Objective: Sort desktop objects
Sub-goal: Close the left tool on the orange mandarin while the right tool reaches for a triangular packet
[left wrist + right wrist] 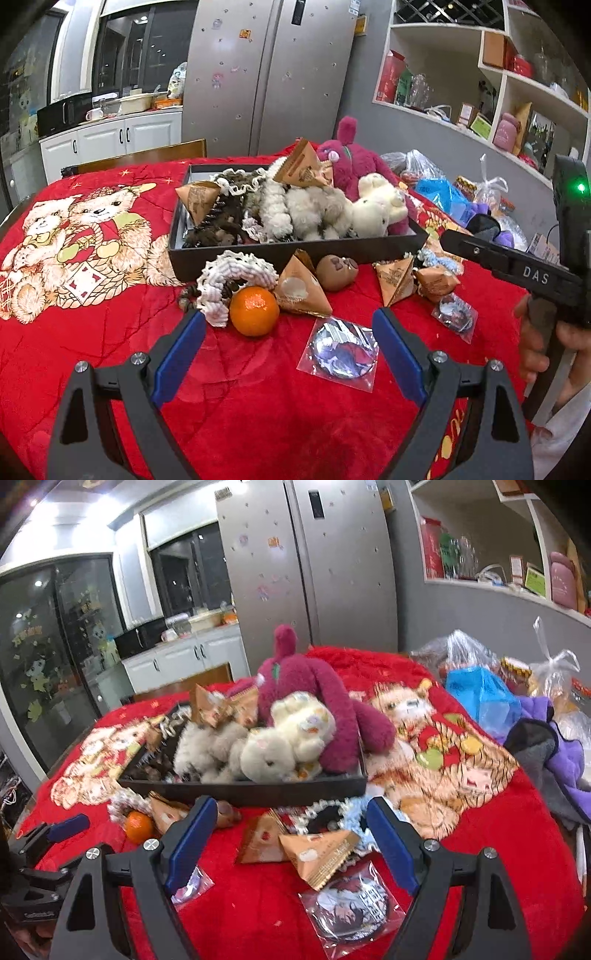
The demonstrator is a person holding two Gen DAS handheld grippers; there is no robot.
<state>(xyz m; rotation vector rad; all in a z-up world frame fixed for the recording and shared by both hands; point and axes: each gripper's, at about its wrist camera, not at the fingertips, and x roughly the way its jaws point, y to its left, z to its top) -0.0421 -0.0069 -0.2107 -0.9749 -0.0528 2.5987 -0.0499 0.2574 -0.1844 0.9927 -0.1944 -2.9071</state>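
On the red counter (110,369) sits a dark box (295,254), piled with a magenta plush (354,162), white bear (376,210), fluffy toys and brown packets. Before it lie a packet (301,291), orange (254,311) and bagged badge (340,350). Both the left claw (288,354) and the right claw (291,845) gape wide, holding nothing.
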